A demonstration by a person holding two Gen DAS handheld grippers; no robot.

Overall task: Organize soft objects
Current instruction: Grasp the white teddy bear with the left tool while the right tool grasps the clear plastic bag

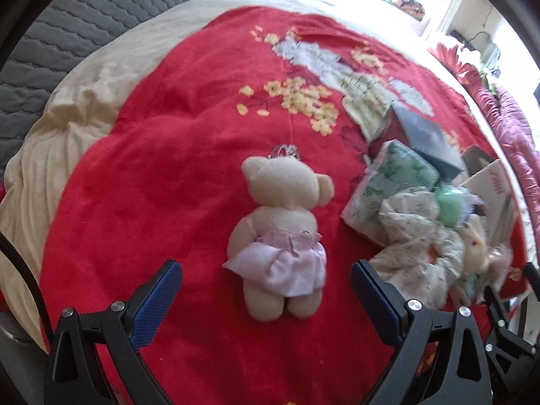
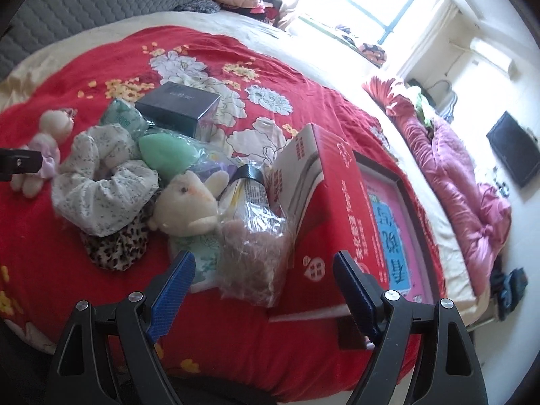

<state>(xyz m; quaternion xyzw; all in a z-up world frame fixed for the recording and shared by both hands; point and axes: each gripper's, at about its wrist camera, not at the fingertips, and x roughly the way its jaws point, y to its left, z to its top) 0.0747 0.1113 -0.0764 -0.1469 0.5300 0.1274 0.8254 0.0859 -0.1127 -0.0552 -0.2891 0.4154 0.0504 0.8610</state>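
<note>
Teddy bear [image 1: 280, 222] on red blanket [image 1: 152, 185] — left gripper [image 1: 266, 287] wide open, empty

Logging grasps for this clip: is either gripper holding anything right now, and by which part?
Nothing is held. The left gripper stands open around the teddy bear; the right gripper is open too.

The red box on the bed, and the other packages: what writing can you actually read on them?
Red box: white Chinese characters and a small house logo, too blurred to quote.
Pink and blue panel beside it: large characters, unreadable.
Dark box: faint lettering on the lid, too small.
Plastic packet: fine print, illegible.
</note>
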